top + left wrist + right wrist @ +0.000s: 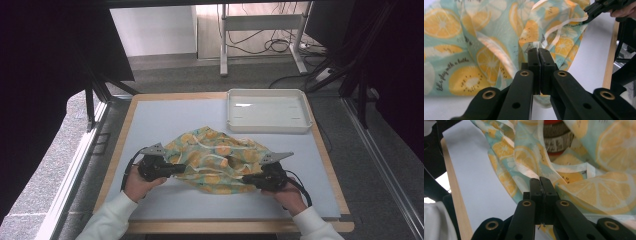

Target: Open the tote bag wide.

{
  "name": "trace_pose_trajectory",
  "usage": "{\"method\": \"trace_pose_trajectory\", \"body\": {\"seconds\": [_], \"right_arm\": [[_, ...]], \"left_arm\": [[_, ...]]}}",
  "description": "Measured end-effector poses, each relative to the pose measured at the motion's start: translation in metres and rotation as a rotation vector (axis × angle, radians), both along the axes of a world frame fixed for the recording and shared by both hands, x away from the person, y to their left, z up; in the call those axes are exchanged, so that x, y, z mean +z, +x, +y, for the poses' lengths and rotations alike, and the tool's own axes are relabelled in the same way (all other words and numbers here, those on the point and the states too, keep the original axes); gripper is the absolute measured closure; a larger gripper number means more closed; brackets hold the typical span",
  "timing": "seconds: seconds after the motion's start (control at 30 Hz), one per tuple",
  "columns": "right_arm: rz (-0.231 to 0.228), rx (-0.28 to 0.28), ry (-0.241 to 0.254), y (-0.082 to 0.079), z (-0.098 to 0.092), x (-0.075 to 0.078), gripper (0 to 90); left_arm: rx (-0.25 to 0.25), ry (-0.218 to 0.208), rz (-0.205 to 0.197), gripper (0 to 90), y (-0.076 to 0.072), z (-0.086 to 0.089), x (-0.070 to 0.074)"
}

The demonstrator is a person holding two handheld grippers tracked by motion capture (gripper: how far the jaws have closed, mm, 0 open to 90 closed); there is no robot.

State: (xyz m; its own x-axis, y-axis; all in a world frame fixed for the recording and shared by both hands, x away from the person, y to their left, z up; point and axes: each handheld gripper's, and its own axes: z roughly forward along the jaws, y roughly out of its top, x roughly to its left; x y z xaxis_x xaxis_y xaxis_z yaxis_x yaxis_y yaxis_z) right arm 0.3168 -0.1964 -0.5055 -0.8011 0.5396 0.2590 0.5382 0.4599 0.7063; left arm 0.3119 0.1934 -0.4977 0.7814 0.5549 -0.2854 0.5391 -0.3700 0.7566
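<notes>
Left tool (181,169) and right tool (248,178), each clamped on one edge of the single cloth (215,157) bunched mid-tabletop (160,117) over one can (557,137), risk dragging or tipping it if pulled unevenly; one tray (268,126) stands behind.

Wood-edged tabletop (165,112) carrying pale blue mat; citrus-print cloth (215,157) lying mid-mat, white tray (269,125) sitting at far right
</notes>
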Motion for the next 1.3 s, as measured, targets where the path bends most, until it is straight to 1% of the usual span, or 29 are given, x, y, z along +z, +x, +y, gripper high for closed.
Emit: {"method": "trace_pose_trajectory", "body": {"seconds": [0.17,0.23,0.3,0.33,0.5,0.63,0.93,1.07,1.17,1.2,1.23,1.27,1.3], "right_arm": [[0.025,-0.004,-0.015,0.000,-0.001,-0.006,88.4],[0.033,-0.002,-0.030,0.000,-0.001,-0.008,88.4],[0.039,-0.005,-0.040,0.000,-0.001,-0.010,88.4],[0.039,-0.008,-0.048,0.000,-0.001,-0.012,88.4],[0.033,-0.018,-0.053,0.001,-0.003,-0.012,88.4],[0.018,-0.013,-0.072,0.001,0.000,-0.013,88.4],[0.003,-0.028,-0.085,0.002,-0.001,-0.014,88.2],[-0.002,-0.029,-0.094,0.003,-0.001,-0.015,87.8],[-0.007,-0.031,-0.100,0.003,-0.001,-0.015,86.3],[-0.012,-0.032,-0.104,0.003,-0.001,-0.015,85.8],[-0.031,-0.027,-0.111,0.002,0.000,-0.015,83.0],[-0.031,-0.027,-0.111,0.002,0.000,-0.015,83.0],[-0.034,-0.026,-0.111,0.002,0.000,-0.014,81.7]], "left_arm": [[-0.013,0.034,0.020,89.9,0.001,-0.004,-0.010],[-0.017,0.048,0.027,89.9,0.002,-0.006,-0.013],[-0.010,0.065,0.028,89.9,0.002,-0.006,-0.015],[-0.003,0.067,0.032,89.9,0.003,-0.005,-0.018],[0.008,0.071,0.033,90.0,0.005,-0.004,-0.022],[0.006,0.083,0.031,89.6,0.006,-0.006,-0.024],[0.012,0.119,0.027,88.7,0.007,-0.008,-0.029],[0.017,0.118,0.029,87.9,0.007,-0.007,-0.030],[0.016,0.121,0.039,84.9,0.008,-0.009,-0.033],[0.015,0.120,0.039,82.9,0.007,-0.010,-0.033],[0.005,0.126,0.037,77.9,0.007,-0.010,-0.033],[0.001,0.125,0.035,77.9,0.007,-0.010,-0.033],[-0.001,0.125,0.033,75.4,0.006,-0.011,-0.033]]}}
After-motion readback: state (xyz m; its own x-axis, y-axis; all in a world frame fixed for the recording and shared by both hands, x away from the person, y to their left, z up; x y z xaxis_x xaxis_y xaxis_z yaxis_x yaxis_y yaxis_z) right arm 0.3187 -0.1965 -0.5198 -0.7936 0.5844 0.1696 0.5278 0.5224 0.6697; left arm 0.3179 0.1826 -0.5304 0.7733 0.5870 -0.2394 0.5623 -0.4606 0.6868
